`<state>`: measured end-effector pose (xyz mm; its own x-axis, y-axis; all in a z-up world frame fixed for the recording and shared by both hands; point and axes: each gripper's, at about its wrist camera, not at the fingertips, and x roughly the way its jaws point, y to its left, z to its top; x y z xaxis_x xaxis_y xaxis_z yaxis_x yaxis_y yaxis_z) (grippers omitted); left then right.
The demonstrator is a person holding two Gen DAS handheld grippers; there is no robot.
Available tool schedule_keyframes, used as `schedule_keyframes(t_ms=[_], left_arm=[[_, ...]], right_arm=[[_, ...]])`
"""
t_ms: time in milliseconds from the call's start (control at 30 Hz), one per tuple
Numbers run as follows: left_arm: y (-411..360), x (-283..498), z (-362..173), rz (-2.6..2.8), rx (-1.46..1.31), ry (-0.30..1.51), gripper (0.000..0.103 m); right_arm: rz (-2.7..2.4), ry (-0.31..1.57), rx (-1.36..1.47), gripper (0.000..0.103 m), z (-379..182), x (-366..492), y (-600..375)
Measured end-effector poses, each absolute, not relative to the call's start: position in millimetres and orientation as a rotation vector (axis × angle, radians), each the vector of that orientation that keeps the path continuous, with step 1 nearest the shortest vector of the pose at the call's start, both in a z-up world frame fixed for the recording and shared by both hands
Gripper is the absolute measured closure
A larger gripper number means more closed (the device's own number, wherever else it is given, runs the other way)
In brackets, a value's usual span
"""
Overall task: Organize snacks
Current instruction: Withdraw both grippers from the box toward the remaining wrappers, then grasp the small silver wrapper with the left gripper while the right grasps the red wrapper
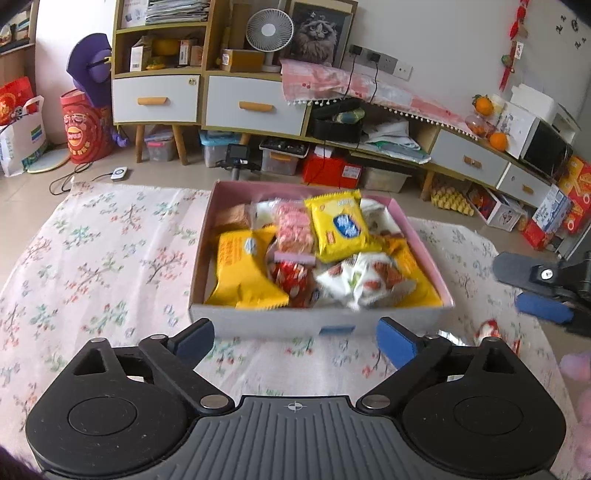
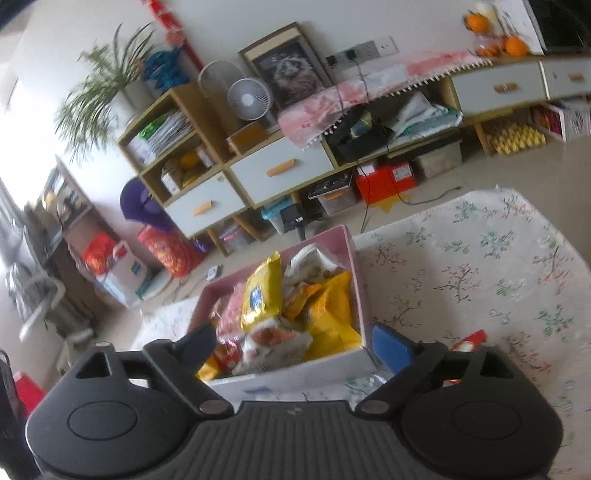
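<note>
Room bg is taking up most of both views: a long wood cabinet [image 1: 255, 99] w/ white drawers is running along the wall, w/ a desk fan [image 1: 269, 31] and a framed cat picture [image 1: 319, 33] sitting on top. Storage bins and a red box [image 1: 330, 171] are sitting on the floor under it. Right wrist view is tilting and blurring hard, so shelf contents there are hard to read; a potted plant [image 2: 107, 77] is showing top left.

Floral cloth [image 1: 103, 258] is covering the work surface, its near edge getting cut off by the gripper bodies.

The box [image 1: 258, 321], pink inside, white outside, is sitting on the cloth approx mid-frame, filled w/ snack packs: a yellow pack [image 1: 338, 223] is lying on top toward the back, another yellow one [image 1: 243, 273] at front left, a white-and-red pack [image 1: 365, 280] front right. Pack labels are too smeared to read. Lower layers are hidden.

Left gripper [image 1: 295, 341] is hovering just short of the box's near wall, fingers spread wide, nothing btwn them. Right gripper [image 2: 293, 349] is also standing wide, empty, w/ the box's near corner showing btwn its fingers; contact can't be told.

A small red-and-white snack [image 1: 489, 330] is lying on the cloth right of the box, partly hidden behind gripper parts in both views.
</note>
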<state>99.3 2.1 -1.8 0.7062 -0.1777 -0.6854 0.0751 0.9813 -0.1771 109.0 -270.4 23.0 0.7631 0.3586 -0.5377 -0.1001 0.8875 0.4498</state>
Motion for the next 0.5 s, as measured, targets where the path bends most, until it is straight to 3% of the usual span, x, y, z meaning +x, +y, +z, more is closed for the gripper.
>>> schedule_keyframes(t_ms=[100, 500], left_arm=[[4, 90, -10, -0.145, -0.143, 0.794, 0.005], [-19, 74, -33, -0.173, -0.042, 0.807, 0.003]], right_arm=[[0.241, 0.648, 0.349, 0.013, 21, 98, -276], [0.129, 0.669, 0.259, 0.013, 1, 72, -315]])
